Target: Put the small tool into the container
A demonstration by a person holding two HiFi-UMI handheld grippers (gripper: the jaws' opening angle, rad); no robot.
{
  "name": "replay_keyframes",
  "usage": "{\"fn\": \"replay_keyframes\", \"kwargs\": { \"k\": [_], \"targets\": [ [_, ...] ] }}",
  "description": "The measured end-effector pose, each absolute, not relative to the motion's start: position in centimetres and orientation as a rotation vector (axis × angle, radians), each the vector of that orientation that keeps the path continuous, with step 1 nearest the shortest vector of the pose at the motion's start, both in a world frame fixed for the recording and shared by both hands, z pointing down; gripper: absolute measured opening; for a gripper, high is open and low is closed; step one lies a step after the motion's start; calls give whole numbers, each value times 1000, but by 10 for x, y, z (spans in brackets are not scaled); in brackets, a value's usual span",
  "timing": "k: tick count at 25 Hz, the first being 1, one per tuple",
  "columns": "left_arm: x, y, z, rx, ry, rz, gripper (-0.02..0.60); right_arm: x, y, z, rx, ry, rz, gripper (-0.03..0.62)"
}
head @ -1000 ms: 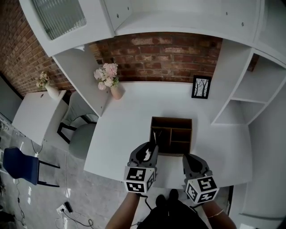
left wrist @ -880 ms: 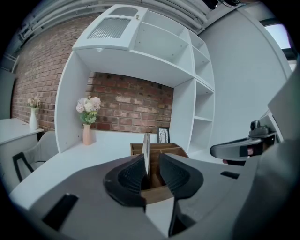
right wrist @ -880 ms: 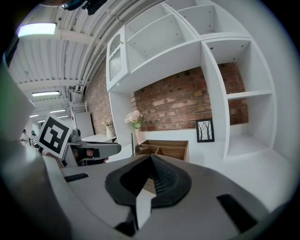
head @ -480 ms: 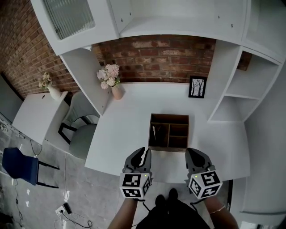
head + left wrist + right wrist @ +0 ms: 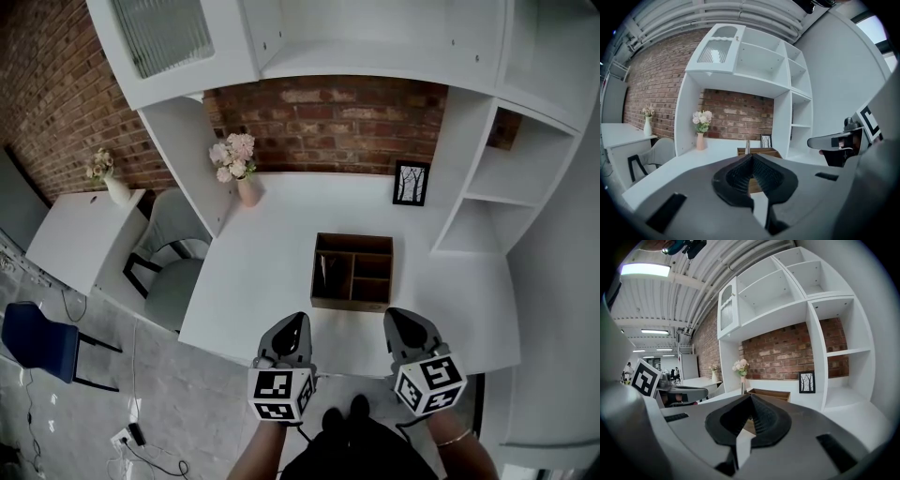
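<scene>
Red brick wall (image 5: 328, 122) backs a white shelving unit (image 5: 487, 159) that frames a white bench (image 5: 272, 253). Far left, a blue chair (image 5: 37, 337) stands on the floor beside a white side table (image 5: 70, 234) that carries a small vase of flowers (image 5: 112, 183). A grey chair (image 5: 173, 281) sits between that table and the bench. At the bench's rear left corner stands a pink vase of pale flowers (image 5: 242, 173).

At the near edge, the left hand-held gripper (image 5: 294, 322) hovers with its jaws just brought together, tips meeting and nothing between them. Beyond it, mid-bench, sits the wooden container (image 5: 352, 302), split into compartments. The small tool (image 5: 323, 272) stands upright in its left compartment, a thin pale piece leaning on the wall there; both hand-held grippers are well apart from it.

A black-framed picture (image 5: 411, 183) leans against the brick behind the container, to its right. The right hand-held gripper (image 5: 399, 316) is level with the left one at the near edge, its jaws pressed together on nothing.
</scene>
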State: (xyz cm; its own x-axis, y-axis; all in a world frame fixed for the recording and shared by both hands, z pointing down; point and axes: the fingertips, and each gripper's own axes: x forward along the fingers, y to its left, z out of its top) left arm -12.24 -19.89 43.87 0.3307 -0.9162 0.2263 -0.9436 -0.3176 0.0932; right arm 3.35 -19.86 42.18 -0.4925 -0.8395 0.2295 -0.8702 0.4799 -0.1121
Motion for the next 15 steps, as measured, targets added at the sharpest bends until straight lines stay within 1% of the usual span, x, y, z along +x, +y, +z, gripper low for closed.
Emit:
{"fn": "replay_keyframes", "kwargs": {
  "k": [15],
  "targets": [
    [-132,-178,432,2385,-1702,157,9,20,-178,408,1469,-2616,258,3]
  ]
}}
